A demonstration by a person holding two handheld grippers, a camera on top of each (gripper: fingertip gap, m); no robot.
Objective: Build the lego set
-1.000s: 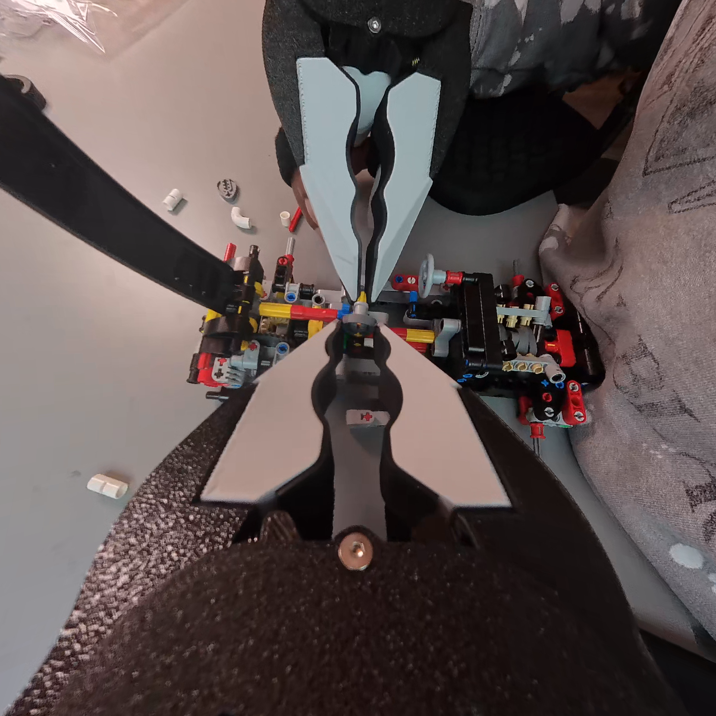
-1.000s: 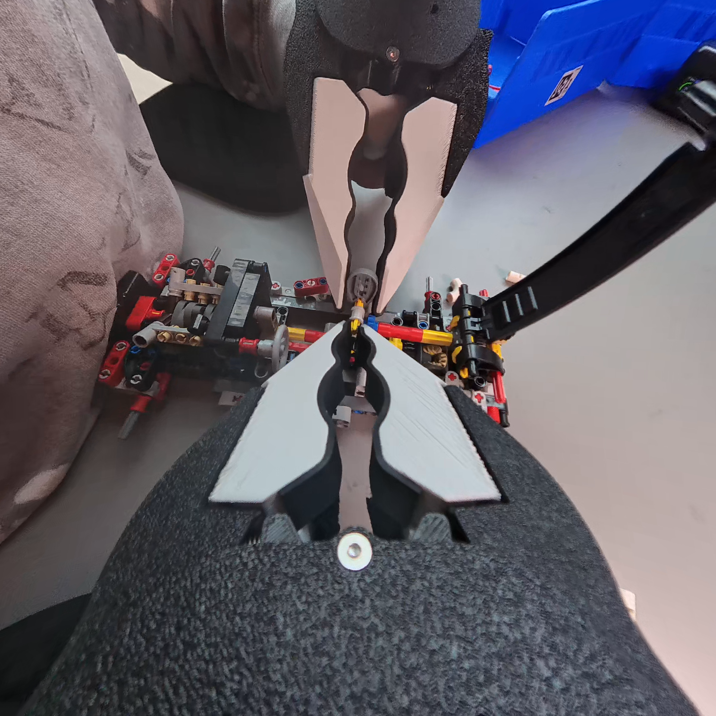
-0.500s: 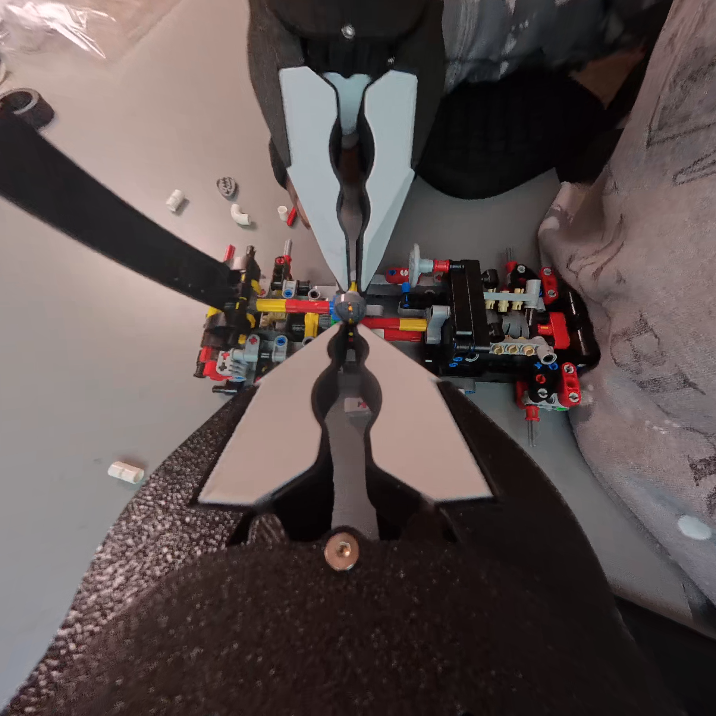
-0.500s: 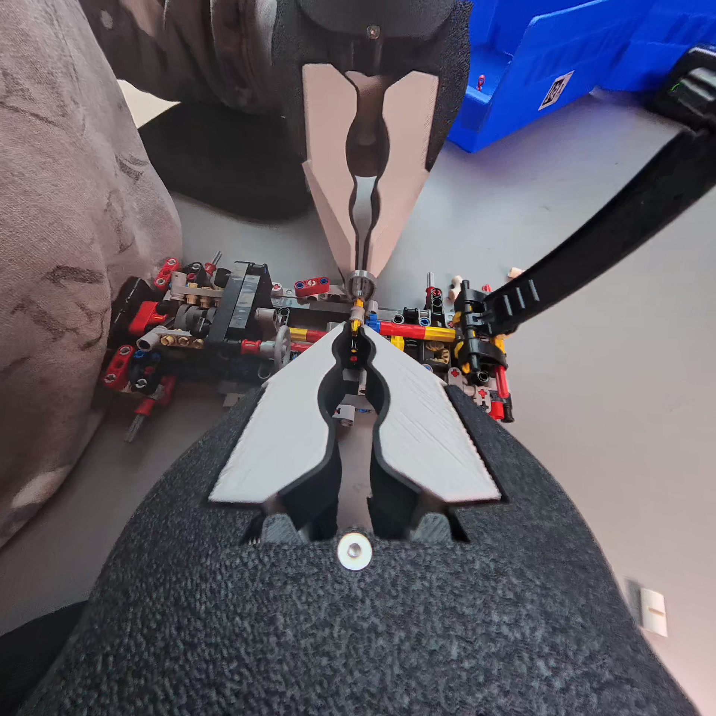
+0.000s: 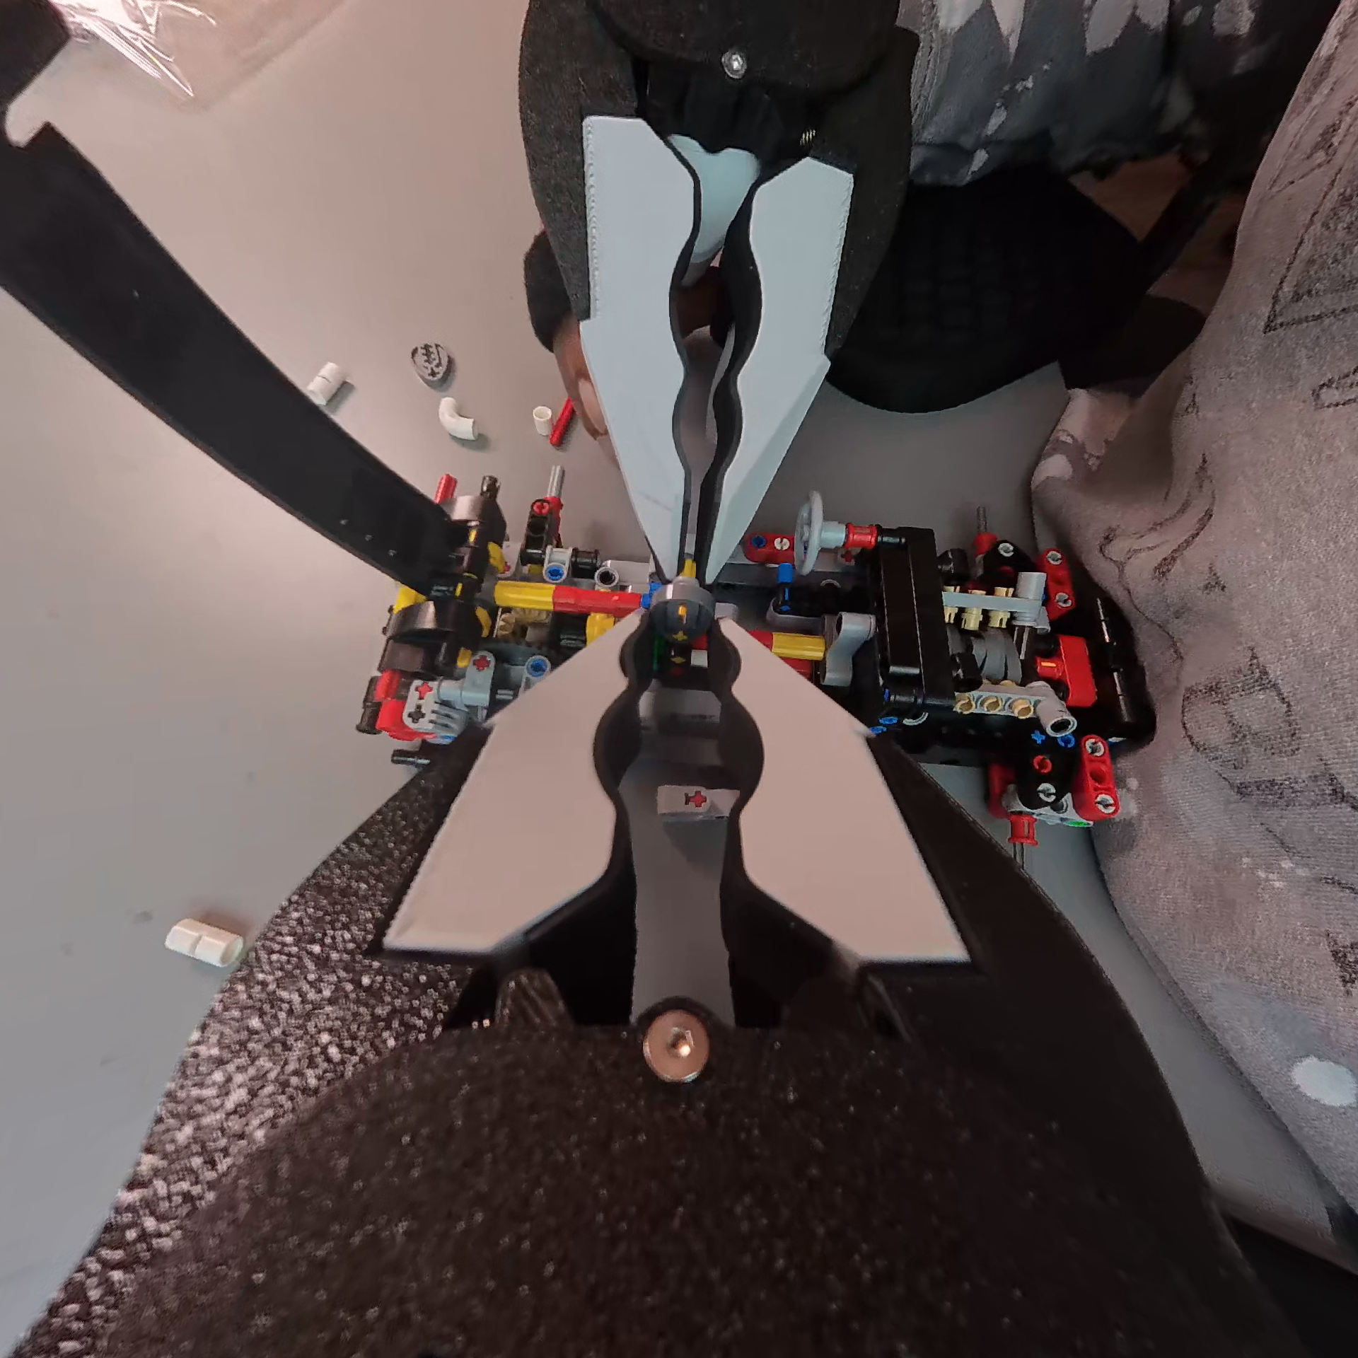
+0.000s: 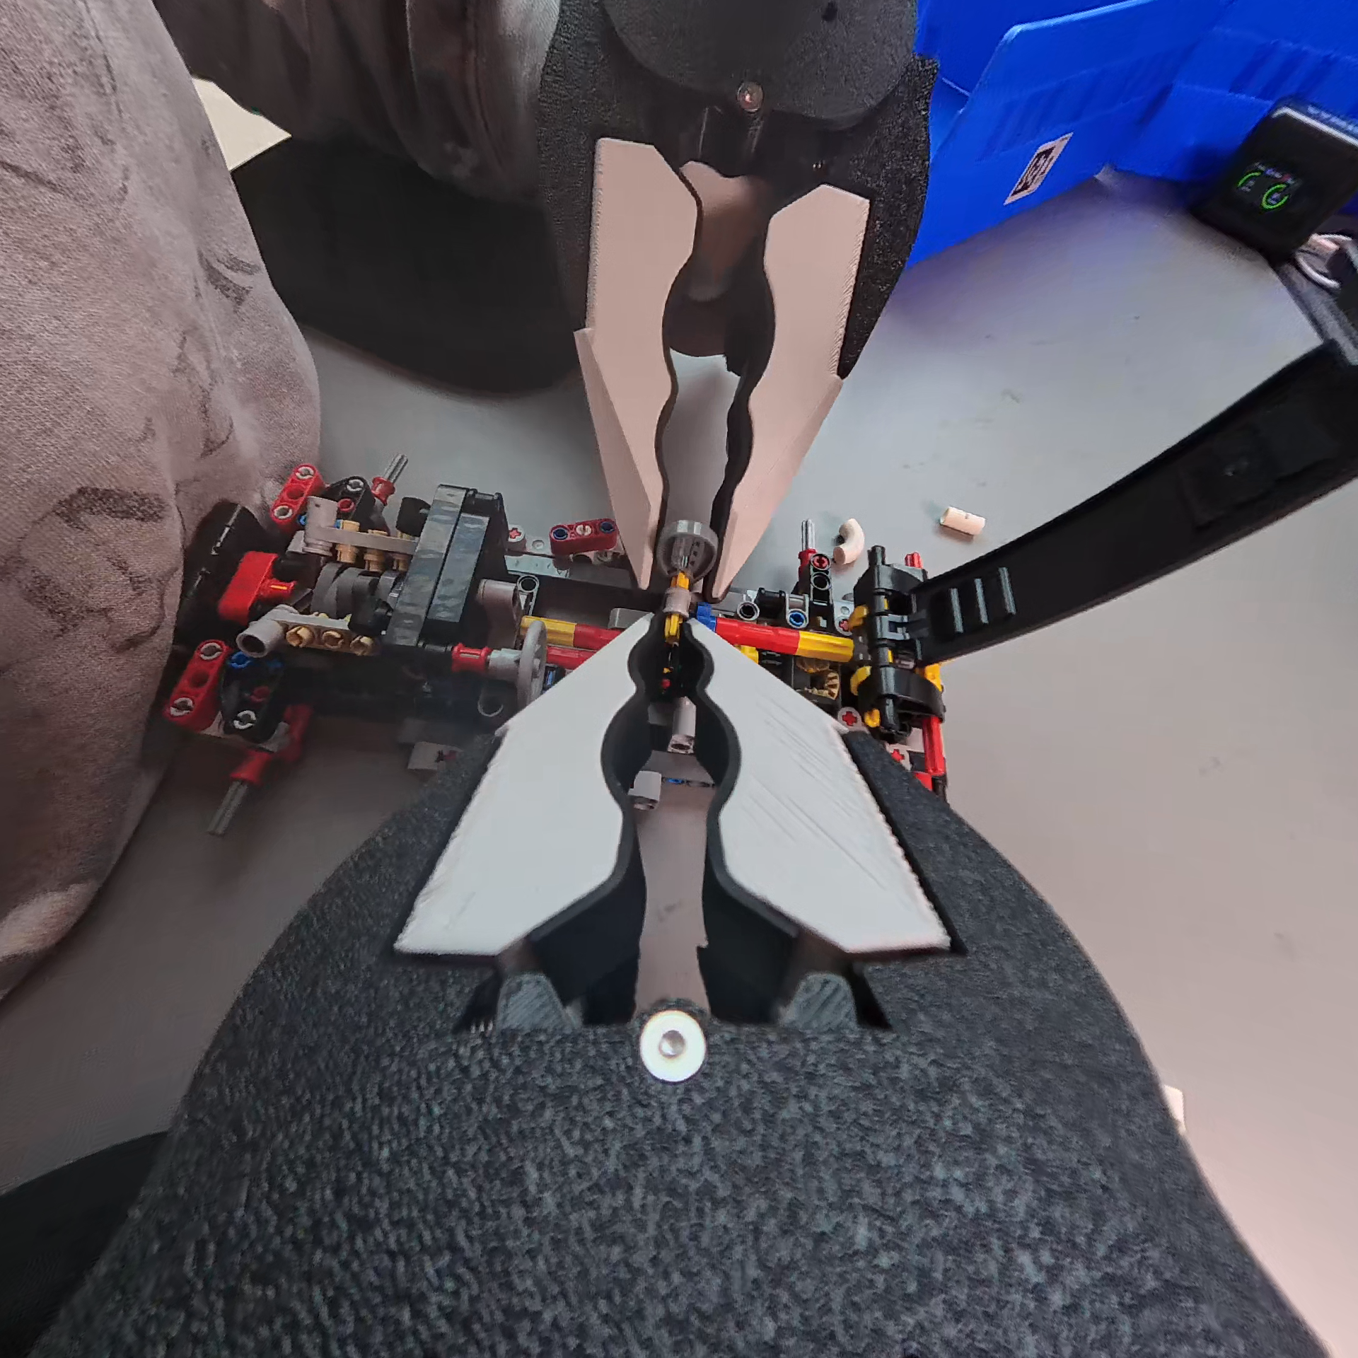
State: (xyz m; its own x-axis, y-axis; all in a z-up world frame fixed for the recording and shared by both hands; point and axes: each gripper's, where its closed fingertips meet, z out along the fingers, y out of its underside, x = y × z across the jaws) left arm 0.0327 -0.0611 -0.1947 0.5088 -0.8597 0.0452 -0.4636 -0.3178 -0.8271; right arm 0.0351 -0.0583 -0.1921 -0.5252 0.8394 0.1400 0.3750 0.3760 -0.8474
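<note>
The lego model (image 5: 911, 639), a long black, red and yellow chassis, lies on the grey table; it also shows in the right wrist view (image 6: 441, 580). My left gripper (image 5: 682, 624) is shut on a small grey round piece (image 5: 682, 606) just above the model's middle. In the right wrist view the left gripper (image 6: 683, 584) comes in from the top with the grey round piece (image 6: 687, 547) between its tips. My right gripper (image 6: 671, 624) is shut on a thin yellow axle (image 6: 672, 624) that points into that piece. In the left wrist view the right gripper (image 5: 687, 569) meets mine tip to tip.
Loose white pieces (image 5: 204, 940) (image 5: 457, 419) (image 6: 963, 520) and a dark gear (image 5: 430, 364) lie on the table. A black strap (image 5: 220, 382) (image 6: 1139, 529) crosses to the model's end. A person's grey sleeve (image 5: 1212, 588) borders the model. A blue bin (image 6: 1102, 95) stands behind. My left and right fingertips are right by each other. The dark gear (image 5: 430, 364) is about 15 cm from my right fingertips.
Half a second ago both grippers' fingers looked pressed closer together; now they stand slightly wider around the grey piece and axle. The model has not moved.
</note>
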